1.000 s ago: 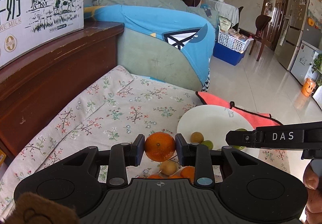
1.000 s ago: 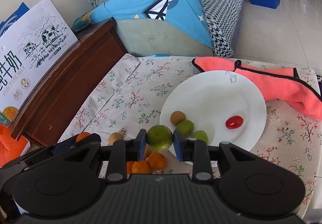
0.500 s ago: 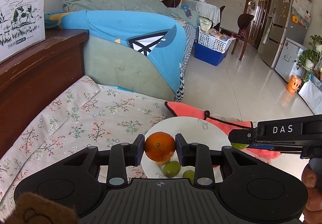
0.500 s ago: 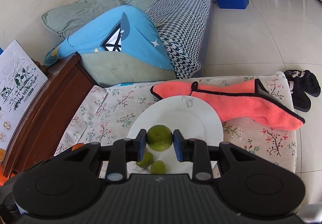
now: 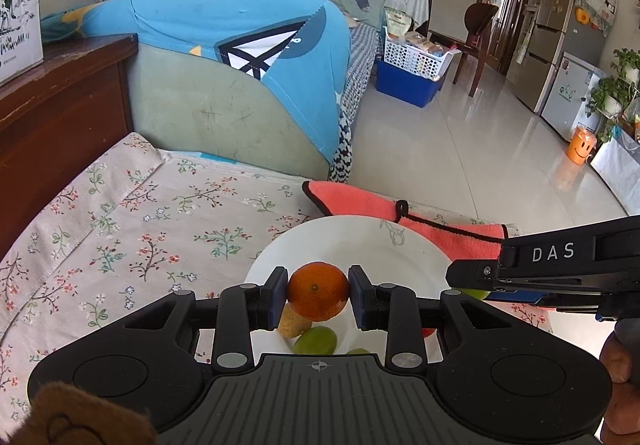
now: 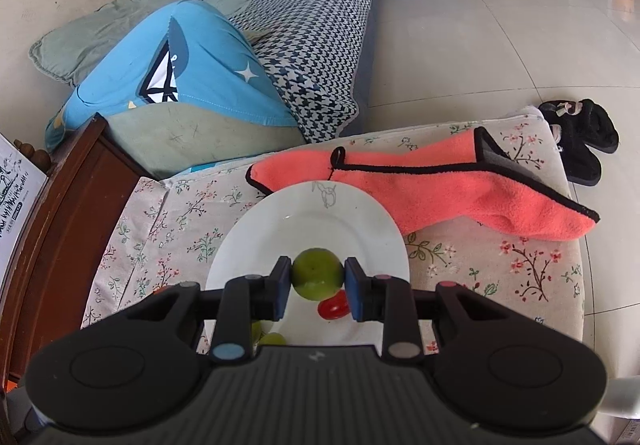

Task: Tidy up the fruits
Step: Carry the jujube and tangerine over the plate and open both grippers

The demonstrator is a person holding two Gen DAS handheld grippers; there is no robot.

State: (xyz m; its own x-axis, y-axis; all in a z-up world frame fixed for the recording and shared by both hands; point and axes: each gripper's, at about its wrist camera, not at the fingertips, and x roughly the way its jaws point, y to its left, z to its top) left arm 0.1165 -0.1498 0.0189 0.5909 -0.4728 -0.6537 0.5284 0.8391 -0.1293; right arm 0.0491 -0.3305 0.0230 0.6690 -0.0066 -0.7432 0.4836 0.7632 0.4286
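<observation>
Left gripper (image 5: pixel 318 297) clamped on an orange mandarin (image 5: pixel 318 291), held over the near part of the white plate (image 5: pixel 356 241). Right gripper (image 6: pixel 314 288) clamped on a green fruit (image 6: pixel 316 272), also over the plate's near half. Floral cloth (image 6: pixel 500 277) under the plate; coral towel (image 6: pixel 448 191) touching the plate's far rim. On the plate, nearest edge: green fruits (image 5: pixel 316 339), a brownish one (image 5: pixel 292 323), a small red tomato (image 6: pixel 334 307).

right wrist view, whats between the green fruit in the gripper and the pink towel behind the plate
Only bare white plate: in the right wrist view, nothing lies between the green fruit, held in the right gripper, and the pink towel at the plate's far rim.
</observation>
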